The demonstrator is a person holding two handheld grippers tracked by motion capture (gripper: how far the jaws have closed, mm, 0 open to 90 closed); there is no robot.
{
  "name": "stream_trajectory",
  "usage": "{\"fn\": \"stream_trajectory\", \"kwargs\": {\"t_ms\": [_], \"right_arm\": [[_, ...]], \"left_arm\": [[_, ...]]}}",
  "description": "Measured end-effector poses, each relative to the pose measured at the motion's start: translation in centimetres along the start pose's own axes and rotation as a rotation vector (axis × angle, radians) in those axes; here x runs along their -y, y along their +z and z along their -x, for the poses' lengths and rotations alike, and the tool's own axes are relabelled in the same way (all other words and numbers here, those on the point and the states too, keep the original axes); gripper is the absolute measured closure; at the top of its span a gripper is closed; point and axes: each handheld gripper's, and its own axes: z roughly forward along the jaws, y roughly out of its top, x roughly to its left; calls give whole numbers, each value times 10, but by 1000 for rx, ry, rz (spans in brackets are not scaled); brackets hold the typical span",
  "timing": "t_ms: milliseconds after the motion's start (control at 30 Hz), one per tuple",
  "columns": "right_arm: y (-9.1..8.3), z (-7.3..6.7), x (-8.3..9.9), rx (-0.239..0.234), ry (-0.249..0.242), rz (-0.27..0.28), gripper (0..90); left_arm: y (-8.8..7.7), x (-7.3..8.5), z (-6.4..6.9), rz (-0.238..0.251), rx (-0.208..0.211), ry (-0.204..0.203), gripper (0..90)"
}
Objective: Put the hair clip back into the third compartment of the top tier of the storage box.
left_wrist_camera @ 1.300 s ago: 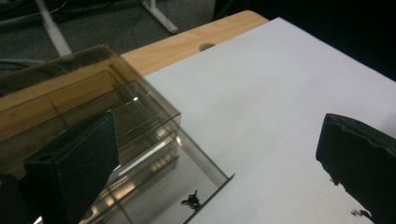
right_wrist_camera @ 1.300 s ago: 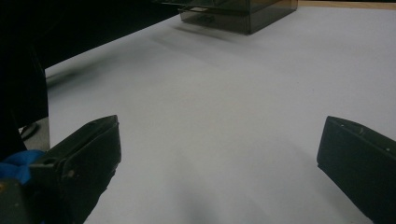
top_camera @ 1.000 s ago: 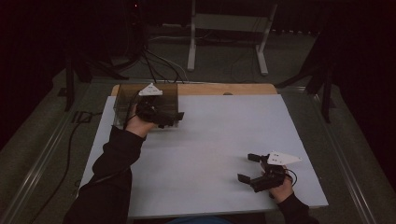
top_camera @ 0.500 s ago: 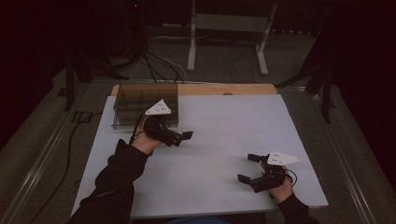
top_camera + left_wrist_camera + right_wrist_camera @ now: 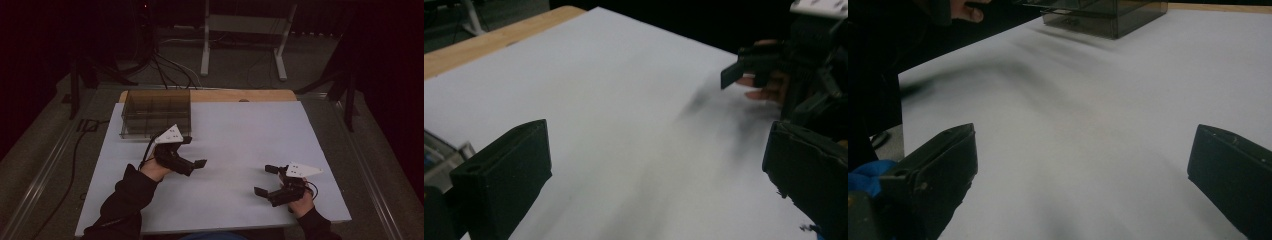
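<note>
The left gripper [image 5: 194,151] hangs over the white sheet [image 5: 240,145] that covers the table, just on the near side of the smoky clear compartment box [image 5: 156,112] at the far-left corner of the sheet. It is close to the box but apart from it. Its jaws stand wide apart with nothing between them, and they point to the right across the sheet. The grey three-cornered plate [image 5: 169,135] on top tilts up toward the far side. The left hand [image 5: 156,169] grips the tool from behind, and its dark sleeve [image 5: 122,202] runs in from the near-left edge, forearm angled toward the far right.

The right gripper [image 5: 267,180] sits low at the near-right part of the sheet, well apart from the box and from the left gripper. Its jaws are also spread wide and hold nothing; they point left. The right hand [image 5: 300,200] wraps the handle from the near side, wrist close to the near edge of the sheet.

In the left gripper view, the two black jaws frame bare white sheet, with the right gripper [image 5: 749,70] farther off. In the right gripper view, the jaws again frame bare sheet, and the compartment box [image 5: 1108,15] stands at the far side beside a strip of wooden table edge [image 5: 1218,7]
</note>
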Motion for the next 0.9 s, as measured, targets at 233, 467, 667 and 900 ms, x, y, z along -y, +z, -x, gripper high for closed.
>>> {"fn": "stream_trajectory", "kwargs": {"t_ms": [233,467,667,900], "right_arm": [[0,0,0,-2,1,3,0],[0,0,0,0,1,-1,0],[0,-1,0,2,1,-4,0],[0,-1,0,1,-2,-2,0]], "left_arm": [[-2,22,2,-5,3,-5,5],[-8,44,2,-22,-2,-12,5],[-13,60,4,-42,-3,-24,5],[-26,79,6,-36,-22,-23,5]]}}
